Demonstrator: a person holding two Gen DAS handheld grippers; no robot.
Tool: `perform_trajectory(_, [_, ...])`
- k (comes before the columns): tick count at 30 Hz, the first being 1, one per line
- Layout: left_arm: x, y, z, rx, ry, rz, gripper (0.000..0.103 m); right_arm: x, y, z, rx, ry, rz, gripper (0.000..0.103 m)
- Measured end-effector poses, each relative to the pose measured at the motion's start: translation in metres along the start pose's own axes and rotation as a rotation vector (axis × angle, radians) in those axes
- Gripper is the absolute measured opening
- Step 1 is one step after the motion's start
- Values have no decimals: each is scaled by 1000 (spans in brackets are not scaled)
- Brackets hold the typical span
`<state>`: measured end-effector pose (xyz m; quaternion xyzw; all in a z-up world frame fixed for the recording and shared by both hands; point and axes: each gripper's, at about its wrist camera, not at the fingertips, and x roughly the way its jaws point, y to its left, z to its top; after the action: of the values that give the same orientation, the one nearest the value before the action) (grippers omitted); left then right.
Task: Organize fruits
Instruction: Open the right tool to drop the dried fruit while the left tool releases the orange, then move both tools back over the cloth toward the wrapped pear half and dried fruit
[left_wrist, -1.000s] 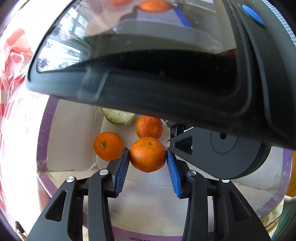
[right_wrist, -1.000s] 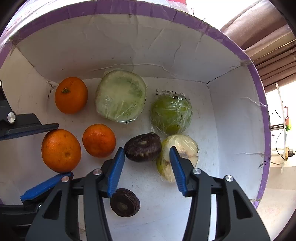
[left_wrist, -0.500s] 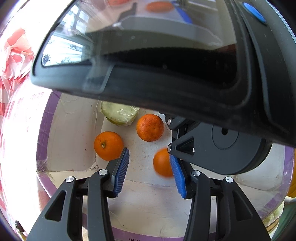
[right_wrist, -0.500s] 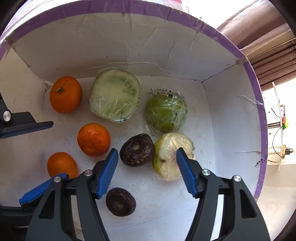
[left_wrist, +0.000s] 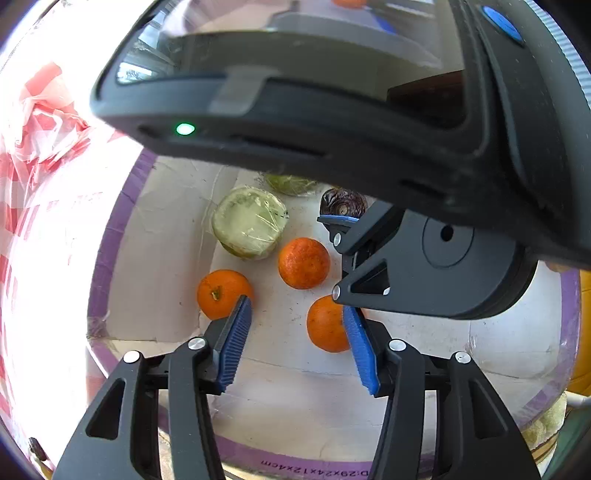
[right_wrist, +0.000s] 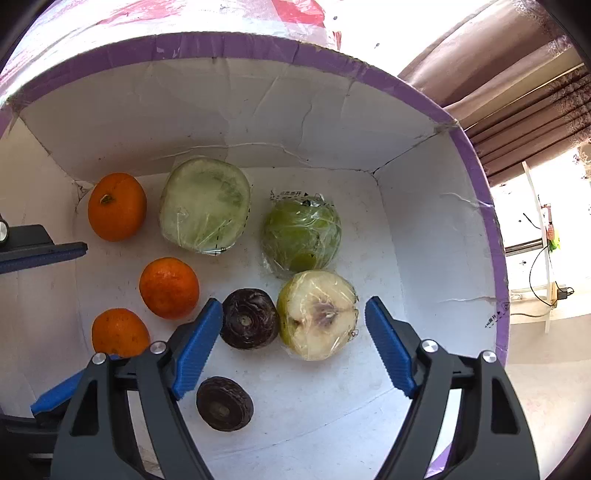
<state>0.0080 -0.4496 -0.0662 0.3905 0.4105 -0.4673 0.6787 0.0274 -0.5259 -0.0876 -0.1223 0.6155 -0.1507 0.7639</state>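
**Right wrist view: fruit lies loose in the box, both hand-held grippers spread**

Right wrist view gives us the biggest thing first: a white cardboard box (right_wrist: 258, 110) with a purple rim, which fills most of the frame and holds all the fruit. Behind its far right corner we see a brown curtain (right_wrist: 517, 74).

Next in size come the two hand-held grippers. The right hand-held gripper (right_wrist: 293, 339) hangs over the box with its blue pads spread wide; its jaws have just been opening, and nothing is pinched between them. The left hand-held gripper (left_wrist: 297, 343) is also spread, its jaws having just been opening too, and they grip nothing.

Among the fruit, a pale green wrapped half melon (right_wrist: 205, 205) lies by the back wall. Beside it sits a green wrapped fruit (right_wrist: 301, 236), and just in front of that a wrapped cut pear (right_wrist: 319, 314), cut face up.

Three oranges line the left side: one with a stem (right_wrist: 116, 206) in the back corner, a second orange (right_wrist: 169, 288) nearer the middle, and a third orange (right_wrist: 120, 332) on the box floor, seen partly behind the left hand-held gripper's right pad in the left wrist view.

Smallest are two dark purple fruits: one (right_wrist: 248, 323) touching the pear, the other (right_wrist: 224, 403) apart, nearer us.
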Motion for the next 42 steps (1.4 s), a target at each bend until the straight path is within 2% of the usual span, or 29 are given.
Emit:
perform_trajectory(2, [-3, 0, -3, -3, -13, -2, 53, -6, -1, 0, -5, -7, -16, 82])
perform_trajectory(3, [-5, 1, -3, -5, -21, -4, 58, -9, -1, 0, -6, -12, -30, 82])
perform_trajectory(5, [-13, -2, -4, 4, -51, -22, 77, -16, -5, 0, 7, -21, -40, 86])
perform_trajectory(6, [-18, -2, -5, 4, -76, -17, 90, -18, -6, 0, 8, -28, -42, 88])
perform_trajectory(16, [-40, 9, -8, -55, -162, -42, 91, -38, -9, 0, 22, -60, -29, 89])
perform_trajectory(24, [-79, 18, -10, -131, -307, -31, 91, -76, -35, 0, 163, -192, 23, 92])
perform_trajectory(29, [-108, 36, -20, -199, -402, 46, 91, -103, -51, 1, 248, -316, 27, 92])
perform_trajectory(37, [-137, 88, -48, -366, -490, 143, 91, -139, -68, 5, 380, -453, 179, 93])
perform_trajectory(42, [-150, 119, -72, -465, -512, 195, 91, -145, -56, 11, 413, -510, 272, 94])
